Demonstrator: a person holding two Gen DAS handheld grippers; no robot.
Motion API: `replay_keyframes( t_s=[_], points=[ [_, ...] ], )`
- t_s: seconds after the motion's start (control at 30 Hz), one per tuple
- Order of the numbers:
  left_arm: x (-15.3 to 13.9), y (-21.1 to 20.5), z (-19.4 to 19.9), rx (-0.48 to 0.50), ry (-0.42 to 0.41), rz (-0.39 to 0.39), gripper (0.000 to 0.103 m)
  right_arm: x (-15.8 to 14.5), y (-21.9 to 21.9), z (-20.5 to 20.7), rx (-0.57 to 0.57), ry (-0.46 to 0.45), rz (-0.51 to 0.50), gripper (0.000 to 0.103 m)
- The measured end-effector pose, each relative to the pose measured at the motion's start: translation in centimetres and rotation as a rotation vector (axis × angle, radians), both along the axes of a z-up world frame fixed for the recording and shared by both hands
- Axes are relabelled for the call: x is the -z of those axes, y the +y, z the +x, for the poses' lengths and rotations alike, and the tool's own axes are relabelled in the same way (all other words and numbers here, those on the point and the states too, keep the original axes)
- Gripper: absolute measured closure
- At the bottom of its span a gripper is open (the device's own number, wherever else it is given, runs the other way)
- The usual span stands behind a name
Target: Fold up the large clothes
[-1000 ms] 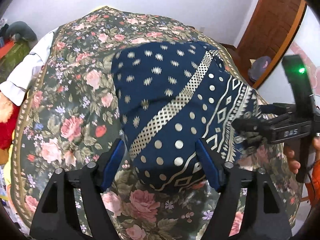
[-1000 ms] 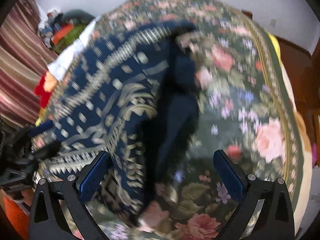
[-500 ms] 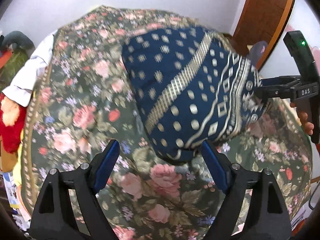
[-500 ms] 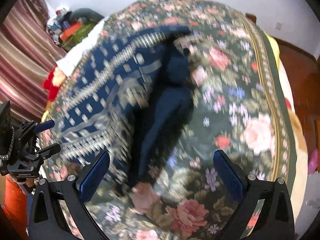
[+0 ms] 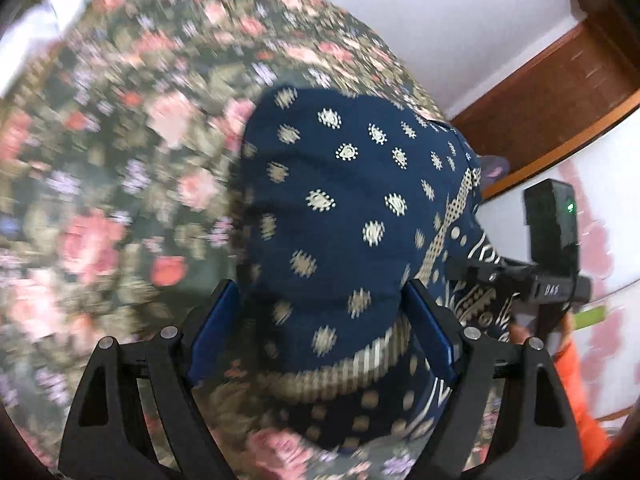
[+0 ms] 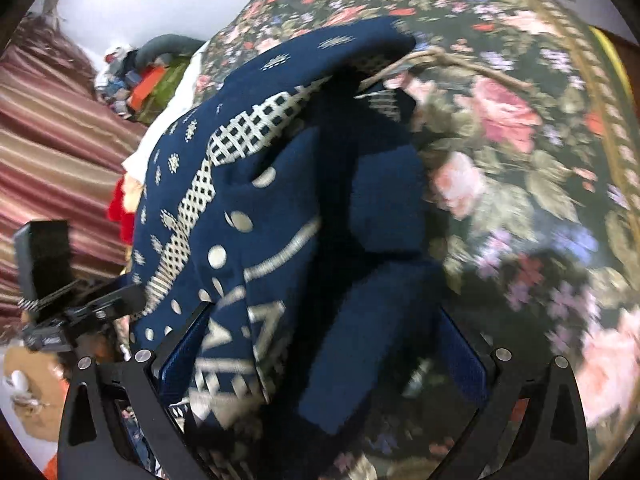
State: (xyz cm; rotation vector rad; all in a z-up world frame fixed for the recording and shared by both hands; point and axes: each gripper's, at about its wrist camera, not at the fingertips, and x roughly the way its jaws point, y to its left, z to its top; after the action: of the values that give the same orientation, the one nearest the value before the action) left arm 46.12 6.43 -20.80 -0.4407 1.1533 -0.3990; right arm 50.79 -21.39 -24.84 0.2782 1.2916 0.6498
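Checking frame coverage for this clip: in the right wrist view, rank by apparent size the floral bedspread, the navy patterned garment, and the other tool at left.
1-2. Floral bedspread and navy patterned garment: too alike; garment is nearer.
3. Left tool: clearly smallest.

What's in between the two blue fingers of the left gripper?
In the left wrist view, the folded navy patterned cloth bulges up between the open left gripper's fingers, lying on the floral bedspread.
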Motion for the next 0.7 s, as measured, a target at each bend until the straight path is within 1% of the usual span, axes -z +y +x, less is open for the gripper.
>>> replay_keyframes(
  t_s=[0.03,0.13,0.2,0.3,0.5,0.57,0.63,0.67,0.7],
  points=[
    [0.6,-0.1,0.5,0.004,0.011,-0.025,0.015,0.3,0.2,0.2,-0.009,0.002,0.005,0.000],
    [2.0,-0.2,2.0,0.004,0.019,-0.062,0.009,1.0,1.3,0.9,-0.042,0.010,0.034,0.000],
    [2.8,-0.4,2.8,0.015,0.020,-0.100,0.007,1.2,1.9,1.3,-0.061,0.007,0.058,0.000],
    [4.0,-0.5,3.8,0.025,0.022,-0.152,0.005,1.6,2.7,1.7,-0.066,0.007,0.093,0.000],
    [5.5,-0.2,5.0,0.030,0.026,-0.254,0.005,2.4,2.8,2.4,-0.055,-0.001,0.177,0.001],
    [5.2,-0.3,4.8,0.033,0.006,-0.249,0.010,2.4,2.7,2.3,-0.057,-0.005,0.190,0.010],
    [4.5,-0.3,4.2,0.036,-0.020,-0.231,0.019,2.5,2.3,2.0,-0.065,0.008,0.210,0.024],
    [4.2,-0.4,4.0,0.039,-0.029,-0.221,0.021,2.3,2.3,1.9,-0.067,0.010,0.223,0.028],
    [3.8,-0.5,3.9,0.038,-0.036,-0.215,0.023,2.1,2.3,1.7,-0.071,0.005,0.233,0.036]
  ],
)
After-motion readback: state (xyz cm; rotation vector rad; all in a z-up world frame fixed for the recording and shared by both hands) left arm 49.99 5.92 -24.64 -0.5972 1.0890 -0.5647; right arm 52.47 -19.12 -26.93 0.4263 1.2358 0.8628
